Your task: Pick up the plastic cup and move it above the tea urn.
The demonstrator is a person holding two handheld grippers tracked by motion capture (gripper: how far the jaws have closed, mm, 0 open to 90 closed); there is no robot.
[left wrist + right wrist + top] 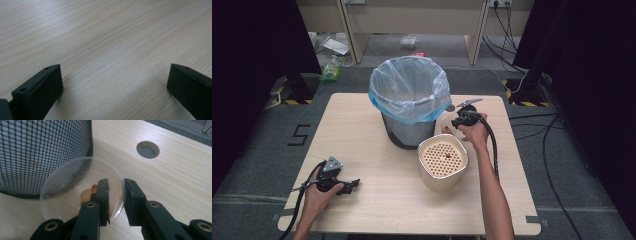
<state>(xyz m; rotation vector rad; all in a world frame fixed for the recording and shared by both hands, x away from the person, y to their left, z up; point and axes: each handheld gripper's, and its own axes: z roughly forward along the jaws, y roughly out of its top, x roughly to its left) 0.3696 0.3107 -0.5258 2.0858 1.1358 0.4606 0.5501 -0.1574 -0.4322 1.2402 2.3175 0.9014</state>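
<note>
High view. My right gripper sits at the far right of the surface, just behind the perforated-top canister and beside the lined bin. The cup is a pale shape right at its tip, tucked between bin and canister; from up here I cannot tell how the jaws meet it. My left gripper lies low at the near left corner, well apart from all of it. Right hand is plainly the one on the job.

Left gripper view. Jaws stand wide apart with nothing between them, only bare wood grain below.

Right gripper view. This one shows the grip. The cup is clear plastic and stands upright, touching or nearly touching the bin's mesh wall. One jaw is inside the cup, the other outside, straddling the near-right wall, which sits in a narrow gap. I read the pads as pinching the rim, though some slack may remain. A few small amber pieces lie in the bottom, beside the inner jaw. A round hole in the surface lies beyond to the right.

Judgement: the lift goes straight up, then left over the bin; a one-wall pinch will let the cup tilt.
</note>
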